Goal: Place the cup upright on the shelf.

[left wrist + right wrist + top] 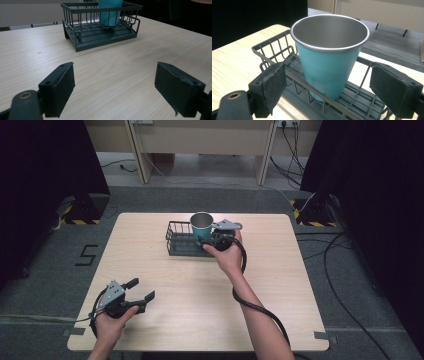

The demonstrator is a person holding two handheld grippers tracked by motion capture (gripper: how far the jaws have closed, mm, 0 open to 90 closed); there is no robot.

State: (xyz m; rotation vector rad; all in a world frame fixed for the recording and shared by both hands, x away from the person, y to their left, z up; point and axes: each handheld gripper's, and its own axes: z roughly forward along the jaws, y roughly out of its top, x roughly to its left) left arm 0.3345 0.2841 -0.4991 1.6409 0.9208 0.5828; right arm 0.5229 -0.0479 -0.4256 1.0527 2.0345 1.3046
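A teal metal cup (329,62) stands upright in the dark wire basket (177,241) at the far middle of the wooden surface (190,310), at the basket's right end; its long axis runs straight up, the wider steel-rimmed mouth opening to the ceiling and the narrower base set down on the basket's floor, so it rests stable inside the wire walls and would not tip without a push; the right tool (218,239) sits just beside the cup on the basket's right, and in the right gripper view its jaws stand wide, one on each side of the cup and clear of its wall, the near rail of the basket crossing between them and the cup; that spread reads, as a judgement, as a cup either just let go or about to be taken, and the frames do not tell which; the person's right hand (227,257) holds that tool low and level, aimed at the cup's side rather than its mouth, which suits a grasp across the tapered wall; the left tool (135,295) rests well apart near the front left corner of the surface, jaws wide and holding nothing, pointed across the bare wood toward the basket, seemingly parked out of the way while the right hand works.
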